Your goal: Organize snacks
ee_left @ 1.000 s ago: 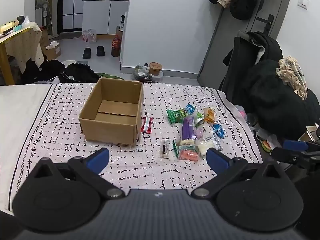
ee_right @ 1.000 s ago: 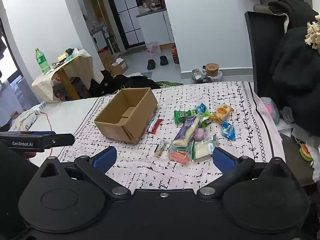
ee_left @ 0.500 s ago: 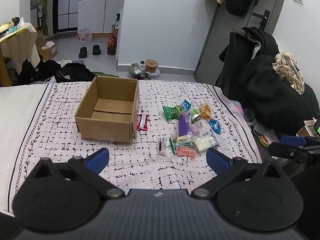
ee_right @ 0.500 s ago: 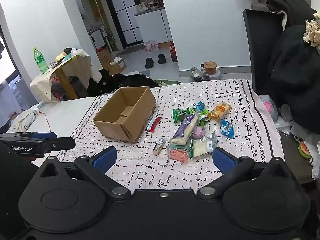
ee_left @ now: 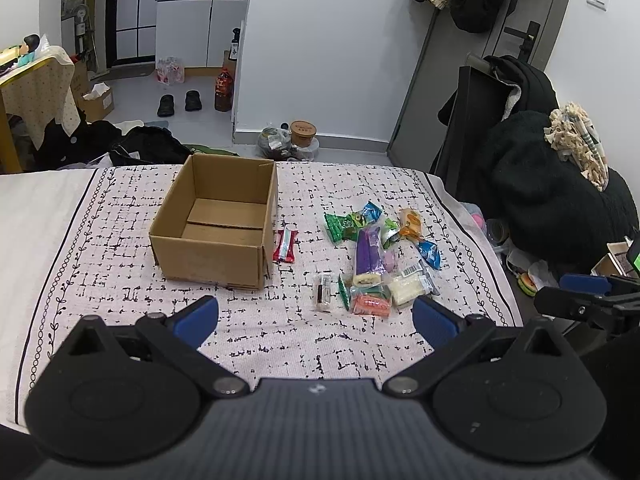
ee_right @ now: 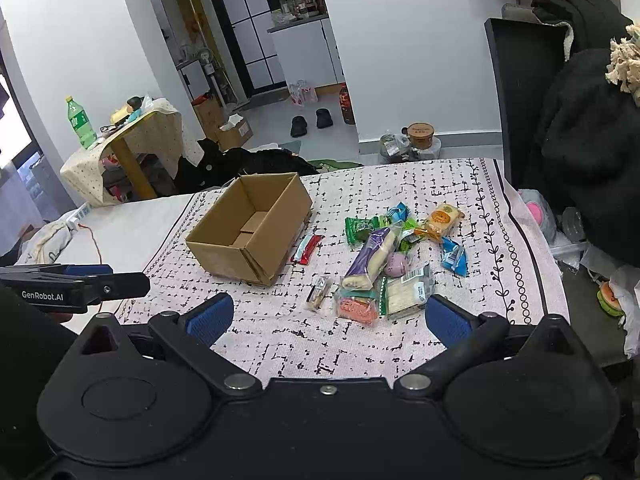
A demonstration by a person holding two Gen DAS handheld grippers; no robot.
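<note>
Ahead of both tongs: an empty box and a loose heap of snacks, nothing picked yet.

Beyond the left tongs [ee_left: 316,316] sits the cardboard box [ee_left: 216,226], open top up, on the patterned surface [ee_left: 120,280]; just off its right wall lies the red bar [ee_left: 285,245]. Straight out from the right tongs [ee_right: 330,316] is the snack pile [ee_right: 394,254], purple pack [ee_right: 370,258] on top, orange packet [ee_right: 356,308] and clear-wrapped bar [ee_right: 319,293] nearest. Best bet, I'd say: take a near-edge piece first, pinch across its short width, lift clear, then drop inside the box. Both tongs are spread wide, holding and touching nothing.
</note>
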